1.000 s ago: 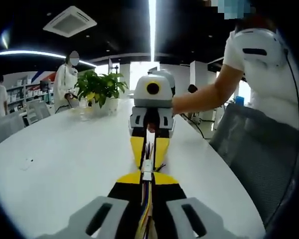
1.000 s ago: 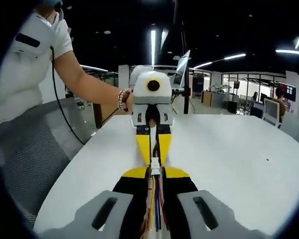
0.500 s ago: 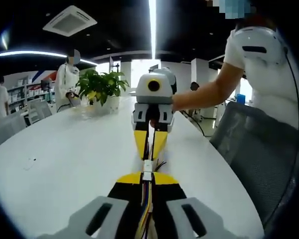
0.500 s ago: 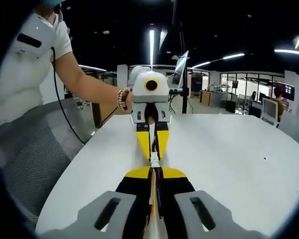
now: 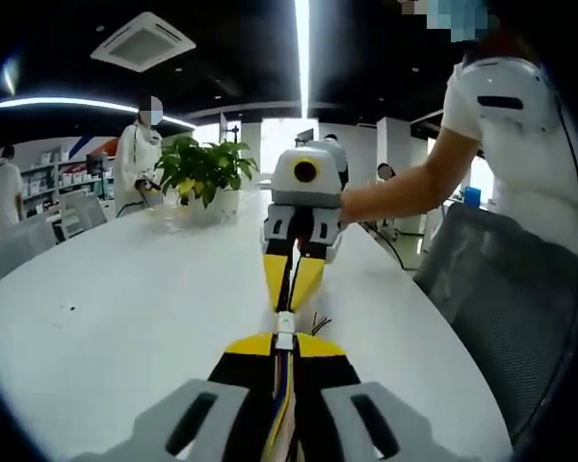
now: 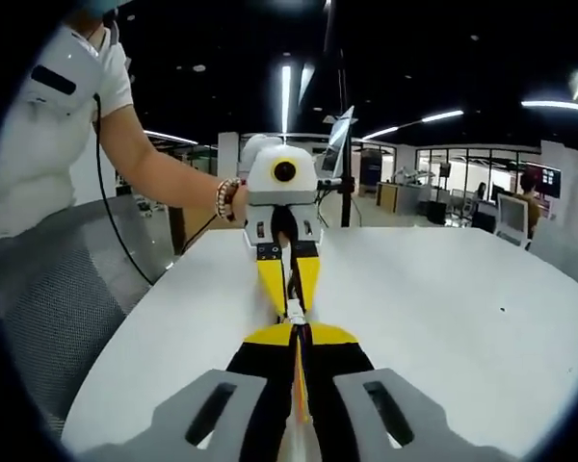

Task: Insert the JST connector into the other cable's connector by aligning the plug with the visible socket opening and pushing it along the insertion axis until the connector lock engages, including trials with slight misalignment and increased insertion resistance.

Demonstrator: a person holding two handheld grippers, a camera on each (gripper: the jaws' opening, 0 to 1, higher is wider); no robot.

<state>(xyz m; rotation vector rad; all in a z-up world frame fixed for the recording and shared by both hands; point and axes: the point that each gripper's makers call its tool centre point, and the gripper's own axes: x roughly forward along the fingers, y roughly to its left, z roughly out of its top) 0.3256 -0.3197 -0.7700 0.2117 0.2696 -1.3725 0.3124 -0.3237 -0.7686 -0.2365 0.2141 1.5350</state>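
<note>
We hold both claws pinched on multicoloured wire cables, left claw [image 5: 285, 339] and right claw [image 6: 295, 327] tip to tip above the white tabletop [image 5: 125, 308]; the small white JST connectors [image 5: 284, 323] meet, so next we judge a straight push until the lock clicks.

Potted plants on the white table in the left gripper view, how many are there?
1: a leafy potted plant at the table's far end, left of the right gripper. Others may be hidden.

left gripper [image 5: 285, 339] faces right gripper [image 5: 291, 294] tip to tip above desk [image 5: 125, 298] | connector [image 5: 285, 324] between them | potted plant [image 5: 204, 171] behind on desk | mesh chair [image 5: 506, 289] right of desk
</note>
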